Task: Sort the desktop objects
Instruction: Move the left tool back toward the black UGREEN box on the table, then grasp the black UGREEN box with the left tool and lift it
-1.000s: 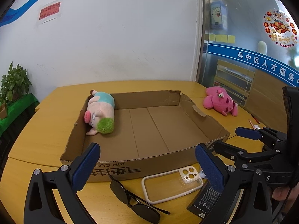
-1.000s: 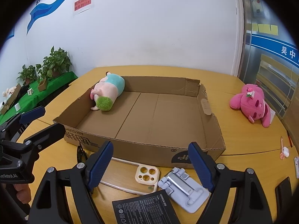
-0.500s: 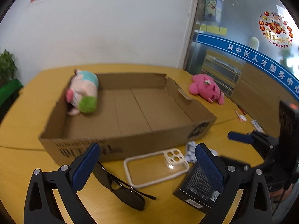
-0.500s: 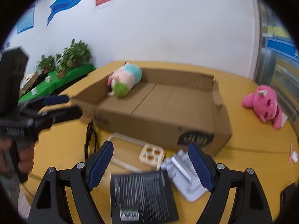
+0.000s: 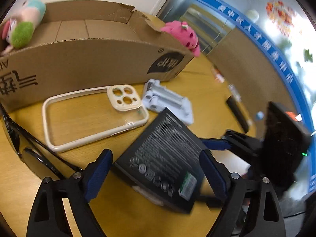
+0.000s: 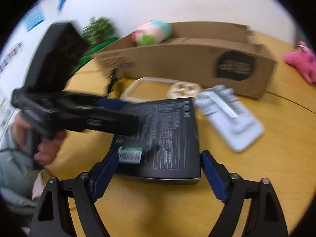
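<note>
Potted plant [image 6: 98,28] against white wall [image 6: 177,0]

The table [image 5: 122,213] looked like smooth yellow wood laminate with a faint sheen. The cardboard box [image 5: 94,59] was matt, rough brown corrugated board, torn ragged at one corner. The black carton [image 5: 164,164] showed printed card with a dull satin face (its label slightly glossier). The phone case [image 5: 92,118] was clear glossy plastic with a cream matt rim. The sunglasses [image 5: 23,148] were shiny black plastic. The grey stand [image 5: 169,102] seemed matt plastic. Both plush toys, pink [image 5: 183,37] and pastel [image 5: 23,25], were fuzzy cloth.
</note>
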### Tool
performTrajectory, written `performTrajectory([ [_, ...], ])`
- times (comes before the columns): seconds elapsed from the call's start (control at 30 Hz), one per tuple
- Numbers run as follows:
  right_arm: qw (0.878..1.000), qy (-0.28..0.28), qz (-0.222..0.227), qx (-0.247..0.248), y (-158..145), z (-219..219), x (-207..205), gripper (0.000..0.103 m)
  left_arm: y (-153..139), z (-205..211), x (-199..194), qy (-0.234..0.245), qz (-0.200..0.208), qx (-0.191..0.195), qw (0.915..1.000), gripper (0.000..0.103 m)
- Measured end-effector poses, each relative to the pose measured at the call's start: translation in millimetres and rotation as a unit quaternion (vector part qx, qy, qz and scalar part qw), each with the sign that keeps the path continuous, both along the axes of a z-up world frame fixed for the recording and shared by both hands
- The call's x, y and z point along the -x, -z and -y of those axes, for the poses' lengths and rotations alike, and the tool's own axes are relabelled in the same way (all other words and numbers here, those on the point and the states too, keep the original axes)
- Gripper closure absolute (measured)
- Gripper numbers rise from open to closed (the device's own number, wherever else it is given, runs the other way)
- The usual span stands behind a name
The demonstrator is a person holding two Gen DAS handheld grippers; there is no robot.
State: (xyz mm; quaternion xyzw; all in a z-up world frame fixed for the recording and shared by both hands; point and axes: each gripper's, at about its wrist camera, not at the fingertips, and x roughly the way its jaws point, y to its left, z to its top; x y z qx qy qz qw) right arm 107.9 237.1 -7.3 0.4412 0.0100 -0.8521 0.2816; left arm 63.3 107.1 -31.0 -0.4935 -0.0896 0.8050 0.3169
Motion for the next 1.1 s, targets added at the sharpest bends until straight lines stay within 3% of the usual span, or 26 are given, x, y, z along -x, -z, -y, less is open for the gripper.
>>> performTrajectory([
  [0.1,0.999,-0.035,-0.006,-0.003,1.1,7.1,-12.5,0.015,5.0,3.3,-1.6,-0.005,0.017,-0.007,0.9998,0.014],
  [0.23,1.0,-0.025,0.0,0.011,5.1,-2.9,-14.4,0.014,8.4,7.3,-11.5,-0.012,0.027,0.002,0.9996,0.014],
  [0.43,0.998,-0.055,-0.001,0.014,6.7,10.3,-15.5,0.008,14.7,18.5,-21.1,-0.03,0.041,0.008,0.9987,0.014],
  [0.57,0.995,-0.094,0.005,0.015,6.2,15.6,-21.2,0.008,16.9,25.2,-17.9,-0.029,0.054,-0.017,0.998,0.021],
  [0.67,0.994,-0.108,0.004,-0.005,8.2,13.3,-26.0,0.008,14.1,33.1,-19.2,-0.037,0.057,-0.011,0.9976,0.024],
  [0.77,0.993,-0.114,0.001,-0.038,13.3,13.6,-25.7,0.008,6.4,47.2,-25.0,-0.047,0.055,-0.011,0.9973,0.023],
  [0.87,0.992,-0.121,0.005,-0.031,17.0,18.8,-22.7,0.008,9.4,44.4,-29.2,-0.03,0.066,0.001,0.9974,0.022],
  [0.9,0.992,-0.126,0.004,-0.028,17.7,23.6,-22.7,0.008,13.3,40.5,-30.7,-0.021,0.073,0.009,0.9971,0.018],
  [0.97,0.991,-0.131,-0.01,-0.039,18.6,34.3,-24.6,0.008,15.7,38.4,-34.3,-0.027,0.069,0.014,0.9971,0.014],
  [1.1,0.991,-0.132,-0.013,-0.035,18.5,40.0,-28.3,0.007,16.2,46.6,-35.5,-0.04,0.069,0.001,0.9968,0.016],
])
